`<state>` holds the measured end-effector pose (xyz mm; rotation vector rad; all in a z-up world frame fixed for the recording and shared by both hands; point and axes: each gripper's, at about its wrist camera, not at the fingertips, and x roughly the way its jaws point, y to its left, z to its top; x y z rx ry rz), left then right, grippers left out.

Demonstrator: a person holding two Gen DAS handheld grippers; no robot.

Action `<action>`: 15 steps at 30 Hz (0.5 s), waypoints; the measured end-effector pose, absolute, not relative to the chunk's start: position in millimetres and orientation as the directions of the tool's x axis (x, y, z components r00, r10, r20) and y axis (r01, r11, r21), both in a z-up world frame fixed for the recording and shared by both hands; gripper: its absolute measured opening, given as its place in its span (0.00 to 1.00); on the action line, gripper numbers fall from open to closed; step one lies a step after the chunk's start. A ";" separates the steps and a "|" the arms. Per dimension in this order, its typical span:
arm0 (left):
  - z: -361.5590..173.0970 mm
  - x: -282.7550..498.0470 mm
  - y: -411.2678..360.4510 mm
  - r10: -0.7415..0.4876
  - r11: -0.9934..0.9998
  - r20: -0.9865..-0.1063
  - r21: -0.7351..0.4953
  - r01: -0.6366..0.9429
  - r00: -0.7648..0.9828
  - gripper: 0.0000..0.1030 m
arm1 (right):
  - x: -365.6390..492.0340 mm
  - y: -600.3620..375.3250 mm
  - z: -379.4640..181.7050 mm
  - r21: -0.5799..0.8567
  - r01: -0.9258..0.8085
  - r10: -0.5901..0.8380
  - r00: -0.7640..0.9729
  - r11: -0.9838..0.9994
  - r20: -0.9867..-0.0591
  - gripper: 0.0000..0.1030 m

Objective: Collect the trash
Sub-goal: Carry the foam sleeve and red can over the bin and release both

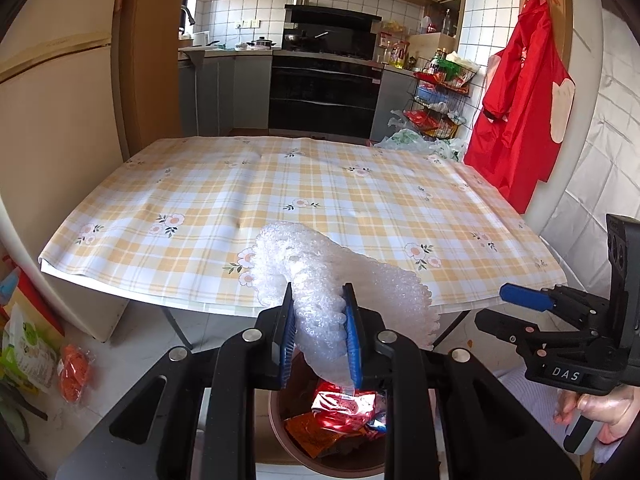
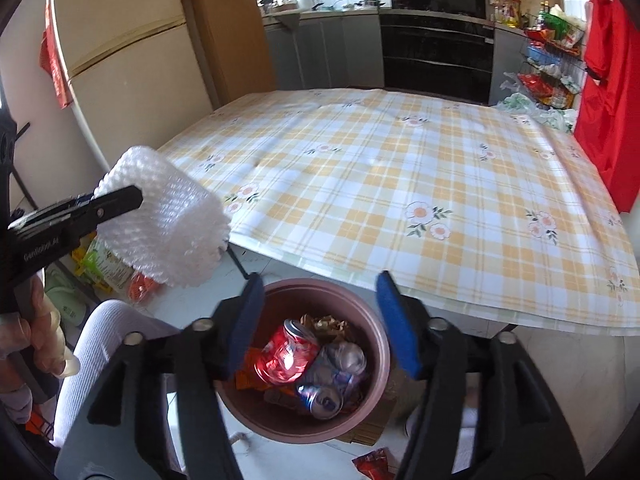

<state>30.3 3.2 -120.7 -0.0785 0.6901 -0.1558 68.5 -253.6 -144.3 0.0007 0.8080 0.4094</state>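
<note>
Left gripper (image 1: 320, 320) clamps one bubble-wrap sheet (image 1: 332, 280); right gripper (image 2: 320, 320) gapes empty.
Below sits one pink bin (image 2: 378, 344): three crushed cans counted, one red can (image 2: 286, 354) among wrappers, beside the checked table (image 2: 400, 184).

- A crumpled sheet of white bubble wrap (image 1: 320, 280), scalloped along one edge, is pinched between two blue pads in the left wrist view, its loose end fanning toward 1 o'clock above the near table edge.
- A round, dusty-pink trash bin (image 2: 372, 396) stands on the floor just below that table edge, at 6 o'clock in the right wrist view.
- Inside the bin, a crushed red soda can (image 2: 286, 354) lies at 10 o'clock, a dented silver can (image 2: 346, 356) beside it, and a blue-and-silver can (image 2: 320, 400) at 6 o'clock.
- Orange wrappers (image 2: 250, 378) sit beneath the cans, with crinkled gold foil (image 2: 326, 324) at 12 o'clock.
</note>
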 end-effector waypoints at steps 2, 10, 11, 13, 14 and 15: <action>-121.0 30.7 1.7 -0.170 0.985 -0.631 -0.121 0.120 0.757 0.21 | 68.4 -258.7 -141.4 0.151 -0.336 0.342 0.635 0.930 -0.693 0.81; -122.0 33.0 -10.3 -0.195 0.981 -0.643 -0.114 0.159 0.741 0.21 | 70.3 -279.4 -133.7 0.164 -0.258 0.300 0.681 0.952 -0.668 0.94; -122.4 33.2 -13.4 -0.197 0.980 -0.645 -0.109 0.167 0.739 0.21 | 70.9 -281.9 -133.2 0.172 -0.252 0.301 0.681 0.952 -0.667 0.94; -123.8 35.0 -18.3 -0.206 0.978 -0.650 -0.105 0.182 0.731 0.22 | 71.3 -286.4 -132.3 0.173 -0.242 0.294 0.688 0.955 -0.663 0.94; -124.8 36.0 -20.5 -0.210 0.977 -0.652 -0.104 0.188 0.728 0.22 | 71.3 -288.3 -132.2 0.172 -0.238 0.291 0.691 0.956 -0.662 0.94; -125.4 36.8 -22.8 -0.213 0.976 -0.655 -0.104 0.194 0.725 0.25 | 71.4 -290.0 -132.2 0.172 -0.235 0.289 0.692 0.957 -0.661 0.94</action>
